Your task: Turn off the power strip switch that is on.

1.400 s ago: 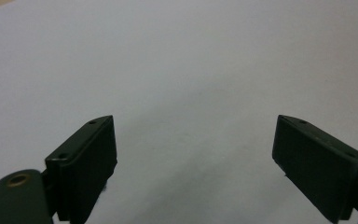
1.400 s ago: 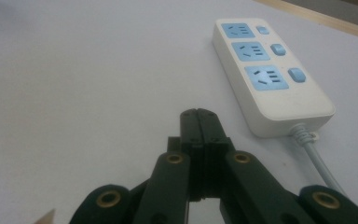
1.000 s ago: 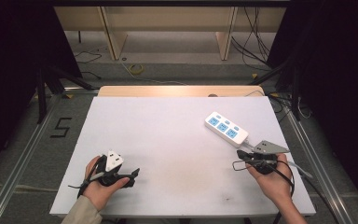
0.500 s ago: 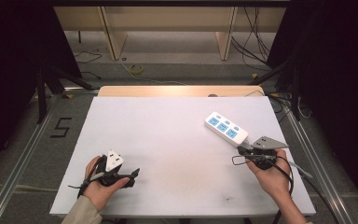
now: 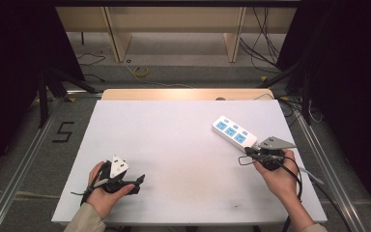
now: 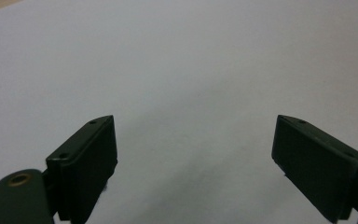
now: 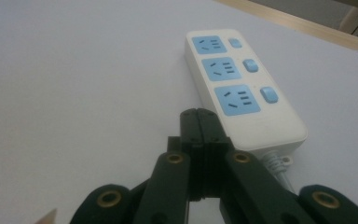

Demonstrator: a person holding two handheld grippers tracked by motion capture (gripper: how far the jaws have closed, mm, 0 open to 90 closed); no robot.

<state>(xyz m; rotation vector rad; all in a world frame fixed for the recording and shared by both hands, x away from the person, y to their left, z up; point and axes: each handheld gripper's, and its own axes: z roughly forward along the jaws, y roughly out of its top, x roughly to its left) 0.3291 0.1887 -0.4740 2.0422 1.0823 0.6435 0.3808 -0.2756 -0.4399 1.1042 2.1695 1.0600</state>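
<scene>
White plastic power strip (image 5: 234,132) with three blue sockets, lying flat toward the table's far right corner, just ahead of right gripper (image 7: 199,122), jaws pressed together, empty. Left gripper (image 6: 193,154) spread wide over bare tabletop, holding nothing. Best approached by opening first, then straddling the strip's near end squarely, clear of its cord. Matte white table (image 5: 174,145); dark room beyond.

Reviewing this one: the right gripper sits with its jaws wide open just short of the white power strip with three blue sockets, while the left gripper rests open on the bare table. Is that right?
Not quite. The right gripper has its jaws shut, pressed together with nothing between them, as the right gripper view shows. The rest stands: it sits just short of the white power strip with three blue sockets, and the left gripper is open over the bare table.
</scene>
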